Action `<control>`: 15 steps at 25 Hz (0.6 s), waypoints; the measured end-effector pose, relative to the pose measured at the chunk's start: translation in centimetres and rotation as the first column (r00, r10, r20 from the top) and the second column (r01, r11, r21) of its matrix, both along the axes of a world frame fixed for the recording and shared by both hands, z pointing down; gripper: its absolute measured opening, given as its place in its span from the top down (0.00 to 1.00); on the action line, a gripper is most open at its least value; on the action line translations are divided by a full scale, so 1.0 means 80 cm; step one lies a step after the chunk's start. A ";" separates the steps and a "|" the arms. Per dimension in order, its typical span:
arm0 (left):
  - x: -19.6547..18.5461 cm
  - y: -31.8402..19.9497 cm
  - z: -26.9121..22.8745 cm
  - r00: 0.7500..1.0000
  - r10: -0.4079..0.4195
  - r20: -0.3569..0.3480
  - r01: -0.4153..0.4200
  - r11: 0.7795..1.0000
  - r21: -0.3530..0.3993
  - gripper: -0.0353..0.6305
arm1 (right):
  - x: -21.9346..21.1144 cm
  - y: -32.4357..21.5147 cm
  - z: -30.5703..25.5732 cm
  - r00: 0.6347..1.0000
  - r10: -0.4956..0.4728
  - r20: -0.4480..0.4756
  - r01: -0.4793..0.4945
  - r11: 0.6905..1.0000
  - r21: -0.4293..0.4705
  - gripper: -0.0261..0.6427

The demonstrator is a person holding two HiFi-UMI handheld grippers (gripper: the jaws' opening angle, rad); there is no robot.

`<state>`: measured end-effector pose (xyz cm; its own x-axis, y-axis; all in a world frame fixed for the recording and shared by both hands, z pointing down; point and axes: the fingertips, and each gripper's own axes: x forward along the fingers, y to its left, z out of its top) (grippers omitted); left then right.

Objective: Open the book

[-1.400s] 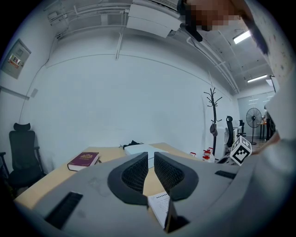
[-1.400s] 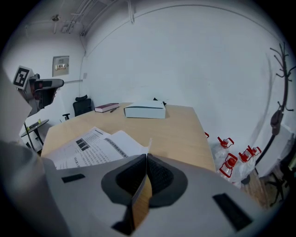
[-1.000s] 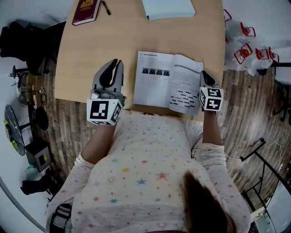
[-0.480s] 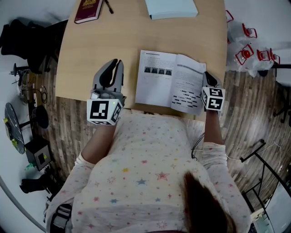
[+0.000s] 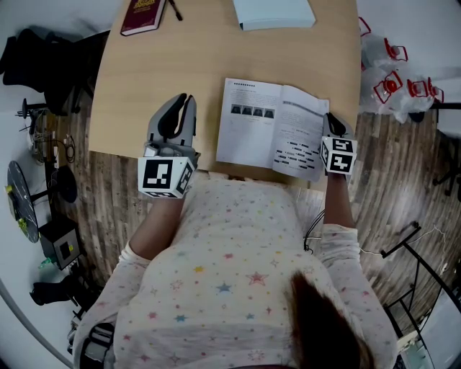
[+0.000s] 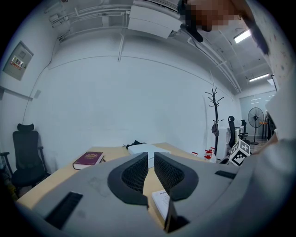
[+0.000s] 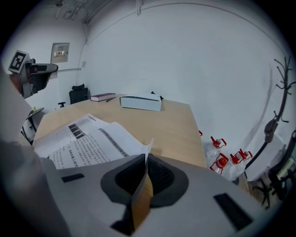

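The book [image 5: 270,137] lies open on the wooden table [image 5: 166,65], near its front edge, with printed pages facing up. My right gripper [image 5: 328,119] is at the book's right edge, shut on the outer right-hand leaf. In the right gripper view that thin leaf [image 7: 138,194] runs between the jaws of the right gripper [image 7: 144,159], and the open pages [image 7: 88,139] spread to the left. My left gripper [image 5: 184,99] rests on the table just left of the book, jaws together with nothing between them. In the left gripper view, a book corner [image 6: 162,201] shows below the left gripper [image 6: 151,159].
A maroon book [image 5: 139,14] lies at the table's far left corner, with a pale closed book or box [image 5: 274,13] at the far middle. Red-handled bottles in plastic [image 5: 392,79] sit on the floor to the right. Chairs and gear stand left of the table.
Almost nothing: the head view drifts slightly. Both grippers keep their places against the book, and the right one still holds the leaf.
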<state>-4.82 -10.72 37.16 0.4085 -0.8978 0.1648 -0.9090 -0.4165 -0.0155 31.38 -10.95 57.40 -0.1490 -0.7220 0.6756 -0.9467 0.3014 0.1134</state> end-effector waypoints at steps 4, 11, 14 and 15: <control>-0.001 0.004 -0.001 1.000 -0.003 -0.003 0.003 1.000 0.002 0.88 | -0.002 0.003 0.000 1.000 0.008 -0.010 -0.008 1.000 0.003 0.92; 0.000 0.010 -0.002 1.000 -0.001 -0.004 0.001 1.000 0.006 0.88 | 0.002 0.008 0.005 0.999 0.030 -0.025 -0.030 1.000 -0.005 0.89; 0.001 0.012 -0.003 1.000 0.000 -0.002 0.000 1.000 0.008 0.88 | 0.005 0.009 0.005 0.999 0.037 -0.025 -0.037 0.999 0.000 0.88; 0.001 0.013 -0.004 1.000 0.000 -0.002 0.000 1.000 0.010 0.88 | 0.005 0.009 0.004 0.999 0.040 -0.024 -0.040 0.999 0.002 0.88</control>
<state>-4.77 -9.70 36.88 0.4090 -0.8992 0.1554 -0.9090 -0.4165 -0.0177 31.78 -10.19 57.76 -0.1037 -0.7280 0.6777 -0.9548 0.2636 0.1371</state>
